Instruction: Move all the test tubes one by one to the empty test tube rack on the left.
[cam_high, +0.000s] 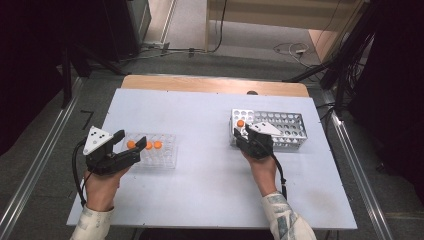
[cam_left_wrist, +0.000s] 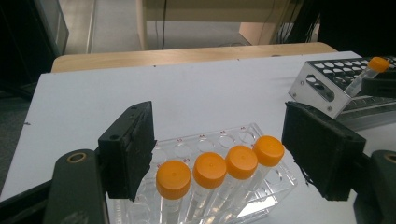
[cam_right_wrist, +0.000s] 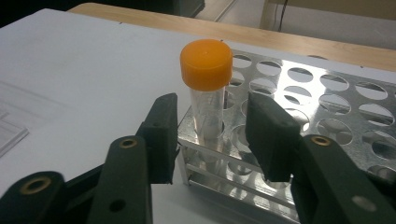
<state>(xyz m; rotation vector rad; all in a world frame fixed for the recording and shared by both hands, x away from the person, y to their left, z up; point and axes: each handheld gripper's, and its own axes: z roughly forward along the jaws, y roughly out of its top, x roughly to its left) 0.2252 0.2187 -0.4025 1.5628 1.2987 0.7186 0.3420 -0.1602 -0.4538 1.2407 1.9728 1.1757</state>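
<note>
Orange-capped tube (cam_right_wrist: 207, 88) standing upright in a corner hole of metal rack (cam_right_wrist: 327, 93), at about 3 o'clock on pale table (cam_high: 210, 185) in high view. Right gripper (cam_right_wrist: 212, 128) set low at that corner, jaws parted to either side of tube, a clear gap on each side, gripping nothing. Same tube (cam_high: 240, 124) seen from above at rack's (cam_high: 290, 122) near-left corner, right gripper (cam_high: 245, 134) just at 6 o'clock of it.

Clear plastic rack (cam_high: 165, 155) lying at about 9 o'clock on table, well apart from metal rack. Four capped tubes (cam_left_wrist: 219, 170) standing in a row in it, orange caps side by side. Left gripper (cam_left_wrist: 219, 154) hovering at clear rack's (cam_left_wrist: 233, 135) near end, jaws spread wide, wider than whole row, touching no tube and holding nothing. Left gripper (cam_high: 131, 141) in high view reaching in from 8 o'clock, its grey plate on top. Metal rack (cam_left_wrist: 322, 88) with its lone tube (cam_left_wrist: 369, 72) visible toward 2 o'clock from left gripper.
</note>
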